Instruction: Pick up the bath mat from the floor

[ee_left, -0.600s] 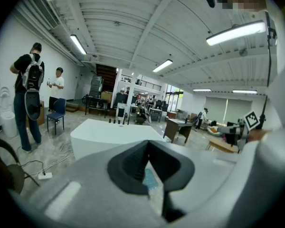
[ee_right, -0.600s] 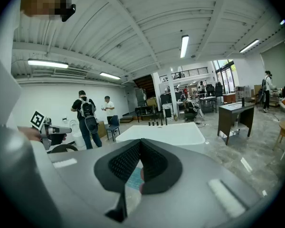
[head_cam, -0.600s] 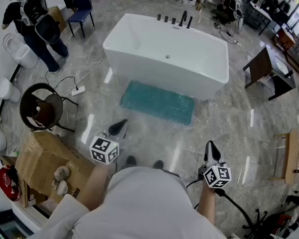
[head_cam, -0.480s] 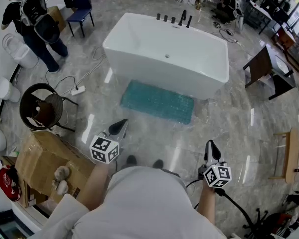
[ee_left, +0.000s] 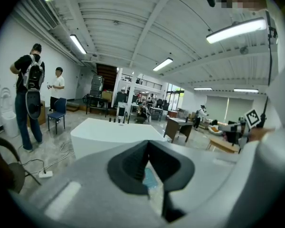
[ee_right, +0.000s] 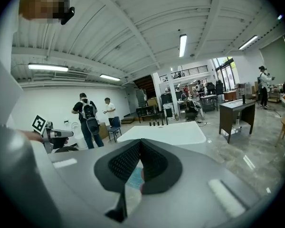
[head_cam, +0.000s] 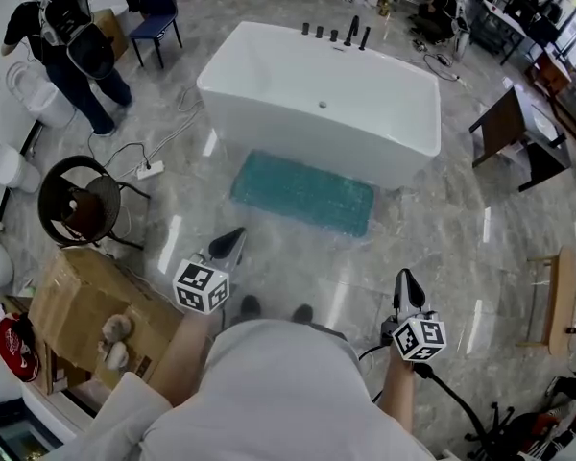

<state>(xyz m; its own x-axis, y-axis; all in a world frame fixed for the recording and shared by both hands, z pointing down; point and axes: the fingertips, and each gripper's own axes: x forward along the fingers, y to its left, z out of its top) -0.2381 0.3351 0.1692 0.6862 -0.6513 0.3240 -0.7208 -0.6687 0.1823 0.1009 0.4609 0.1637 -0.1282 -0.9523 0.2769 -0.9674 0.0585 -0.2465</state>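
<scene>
While one bath mat [head_cam: 303, 193] lies by one bathtub [head_cam: 322, 104], left gripper [head_cam: 238, 235] and right gripper [head_cam: 406, 278] hang closed, empty.

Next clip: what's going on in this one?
A person stands on the grey marble floor with a handheld gripper in each hand. The left gripper and right gripper are both shut, empty and held out in front of the body. The teal textured bath mat lies flat on the floor ahead, alongside the white freestanding bathtub. Neither gripper touches it; the pick-up has not begun.
</scene>
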